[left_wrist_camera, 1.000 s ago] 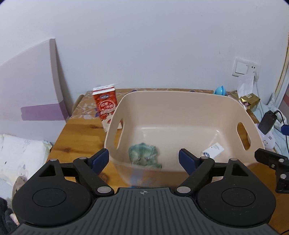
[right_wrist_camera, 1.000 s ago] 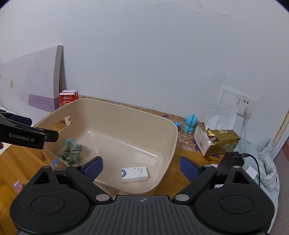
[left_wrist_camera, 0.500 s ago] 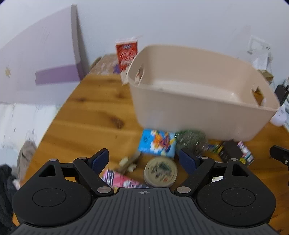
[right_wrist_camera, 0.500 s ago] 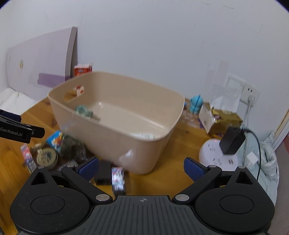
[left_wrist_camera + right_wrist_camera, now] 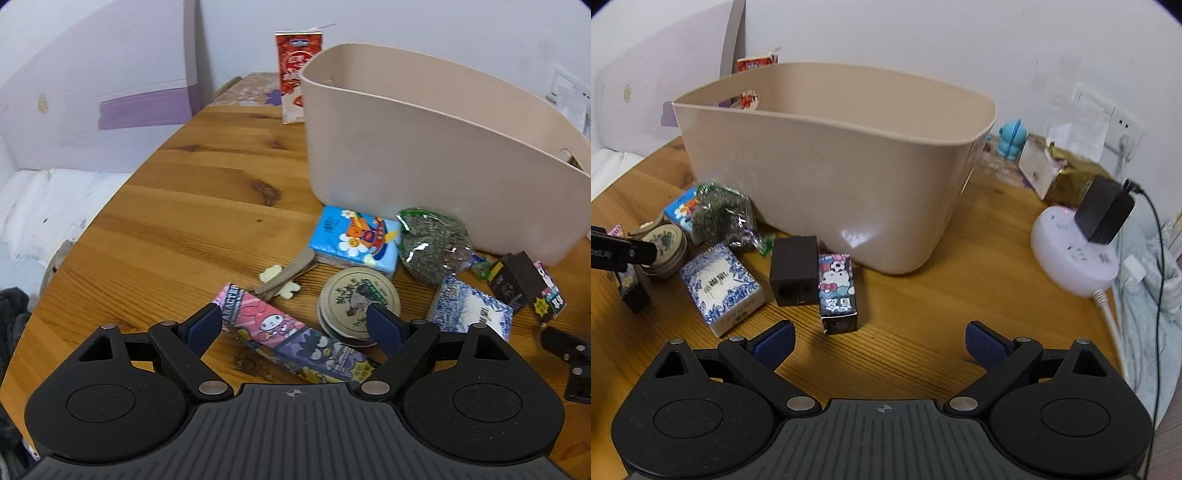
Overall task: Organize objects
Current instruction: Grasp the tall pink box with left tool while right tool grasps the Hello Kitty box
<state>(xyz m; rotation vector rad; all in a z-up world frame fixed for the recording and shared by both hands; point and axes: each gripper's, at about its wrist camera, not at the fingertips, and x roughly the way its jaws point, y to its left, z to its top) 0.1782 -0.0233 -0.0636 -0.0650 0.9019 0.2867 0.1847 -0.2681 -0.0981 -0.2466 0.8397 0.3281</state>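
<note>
A beige plastic bin (image 5: 424,158) (image 5: 827,158) stands on the wooden table. In front of it lie small items: a blue tissue pack (image 5: 356,240), a green foil bag (image 5: 432,243) (image 5: 720,214), a round tin (image 5: 358,301) (image 5: 666,247), a pink cartoon box (image 5: 291,338), a blue-white packet (image 5: 469,312) (image 5: 722,288), a black box (image 5: 794,269) and a cartoon carton (image 5: 836,291). My left gripper (image 5: 295,325) hangs open just above the pink box and tin. My right gripper (image 5: 881,341) is open over bare table, near the cartoon carton.
A red milk carton (image 5: 297,75) stands behind the bin at the wall. Right of the bin are a blue figurine (image 5: 1010,138), a gold box (image 5: 1067,181) and a white power hub (image 5: 1075,251) with a black adapter and cables. A purple-striped board (image 5: 110,85) leans at left.
Both grippers pulled back from above the bin and dropped low toward the table's front. The loose items in front of the bin have come into view; the bin's inside is now hidden.
</note>
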